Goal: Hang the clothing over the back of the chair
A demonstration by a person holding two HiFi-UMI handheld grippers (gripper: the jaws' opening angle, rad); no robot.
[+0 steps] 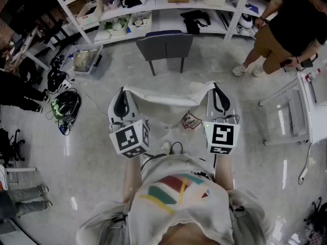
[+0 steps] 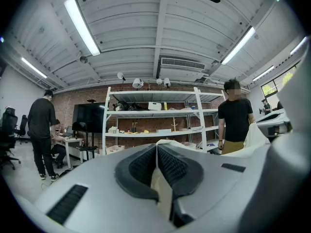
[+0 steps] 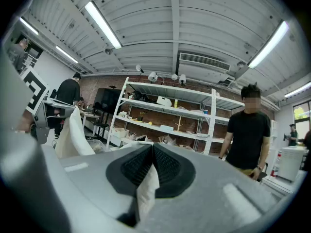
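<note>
A person held a gripper in each hand, both level, with white clothing (image 1: pixel 163 100) stretched between them above the floor (image 1: pixel 102 162). The left gripper (image 1: pixel 121 92) had its fingers (image 2: pixel 141 166) pressed together on one edge of the cloth. The right gripper (image 1: pixel 218 89) had its fingers (image 3: pixel 167 166) clamped on the other edge. The garment hung slack between them; its kind was hard to tell, possibly a shirt. Ahead, well apart from the cloth, a dark chair (image 1: pixel 164 46) stood just before a white shelf (image 1: pixel 168 14). A bystander (image 1: pixel 288 24) stood near the shelf's right end.
</note>
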